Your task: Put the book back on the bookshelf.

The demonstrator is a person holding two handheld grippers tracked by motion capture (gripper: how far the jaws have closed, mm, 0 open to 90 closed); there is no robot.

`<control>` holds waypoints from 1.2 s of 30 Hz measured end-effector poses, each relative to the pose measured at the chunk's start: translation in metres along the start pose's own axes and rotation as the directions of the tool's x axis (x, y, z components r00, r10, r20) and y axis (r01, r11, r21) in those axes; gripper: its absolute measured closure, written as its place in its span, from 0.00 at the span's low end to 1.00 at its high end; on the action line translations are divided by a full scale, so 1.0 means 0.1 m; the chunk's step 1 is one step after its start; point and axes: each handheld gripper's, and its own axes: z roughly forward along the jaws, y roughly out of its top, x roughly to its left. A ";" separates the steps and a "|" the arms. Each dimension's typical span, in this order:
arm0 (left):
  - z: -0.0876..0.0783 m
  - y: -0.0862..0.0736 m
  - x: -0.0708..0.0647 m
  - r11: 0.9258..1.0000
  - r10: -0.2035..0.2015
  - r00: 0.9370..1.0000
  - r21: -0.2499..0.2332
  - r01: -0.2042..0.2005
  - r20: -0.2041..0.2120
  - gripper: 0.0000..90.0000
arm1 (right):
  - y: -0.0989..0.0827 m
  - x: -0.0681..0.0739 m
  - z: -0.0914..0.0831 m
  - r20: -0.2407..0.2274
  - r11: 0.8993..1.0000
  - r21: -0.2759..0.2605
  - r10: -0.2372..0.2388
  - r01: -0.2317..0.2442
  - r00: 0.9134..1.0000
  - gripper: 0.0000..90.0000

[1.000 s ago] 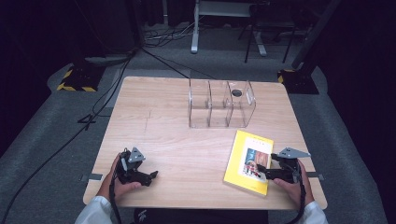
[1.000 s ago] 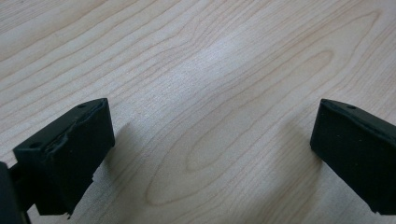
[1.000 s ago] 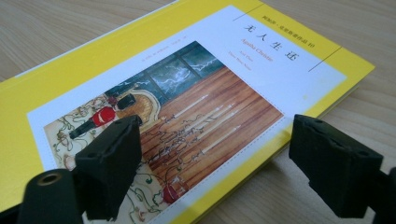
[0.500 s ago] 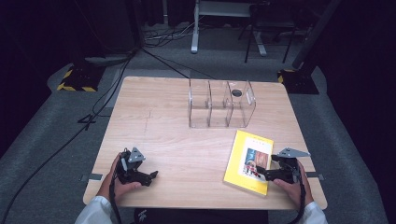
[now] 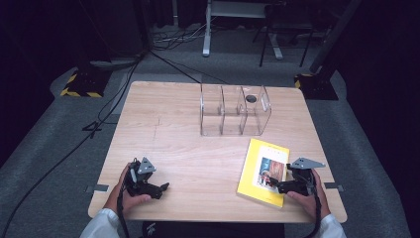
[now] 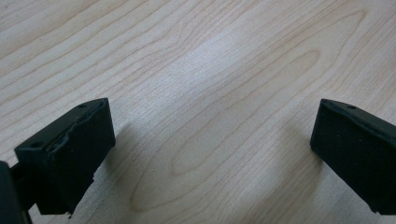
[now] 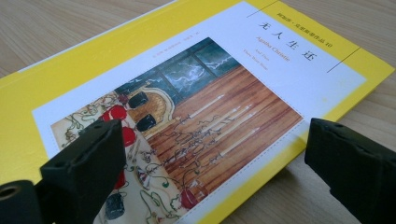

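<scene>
A yellow paperback book point(image 5: 264, 171) with a picture on its white cover panel lies flat at the near right of the wooden table point(image 5: 168, 124). My right gripper point(image 5: 275, 184) hovers over the book's near right edge. In the right gripper view the book point(image 7: 187, 93) lies below the jaws of the right gripper point(image 7: 215, 163), which have just been opening and stand wide without pressing on it. At the near left, my left gripper point(image 5: 162, 187) rests low over bare wood; the left gripper point(image 6: 212, 154) is open with nothing between its jaws.
A clear plastic organizer point(image 5: 235, 110) with three upright compartments stands at the back centre of the table, a round dark hole point(image 5: 251, 98) just behind it. Cables and stand feet lie on the grey floor beyond the far edge.
</scene>
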 end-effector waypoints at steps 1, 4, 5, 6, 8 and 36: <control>0.00 0.00 0.00 1.000 0.006 1.000 0.001 -0.006 0.004 0.00 | 0.00 0.01 0.00 0.002 1.000 0.000 -0.003 0.003 1.000 0.06; 0.01 0.01 -0.01 1.000 0.020 1.000 0.000 -0.020 0.005 0.00 | 0.02 0.04 0.01 0.007 1.000 0.000 -0.018 0.018 1.000 0.05; 0.01 0.01 -0.02 1.000 0.016 1.000 0.000 -0.016 0.005 0.00 | 0.02 0.05 0.02 0.006 1.000 0.000 -0.021 0.021 1.000 0.05; 0.01 0.01 -0.04 1.000 0.013 1.000 -0.001 -0.013 0.011 0.00 | 0.02 0.06 0.02 0.007 1.000 0.001 -0.025 0.025 1.000 0.05; 0.02 0.02 -0.05 1.000 0.022 1.000 -0.002 -0.022 0.019 0.00 | 0.03 0.07 0.03 0.007 1.000 0.000 -0.031 0.031 1.000 0.05; 0.18 0.19 -0.48 0.993 0.119 0.987 -0.004 -0.119 0.107 0.00 | 0.26 0.70 0.29 -0.106 0.984 -0.028 -0.180 0.178 0.978 0.14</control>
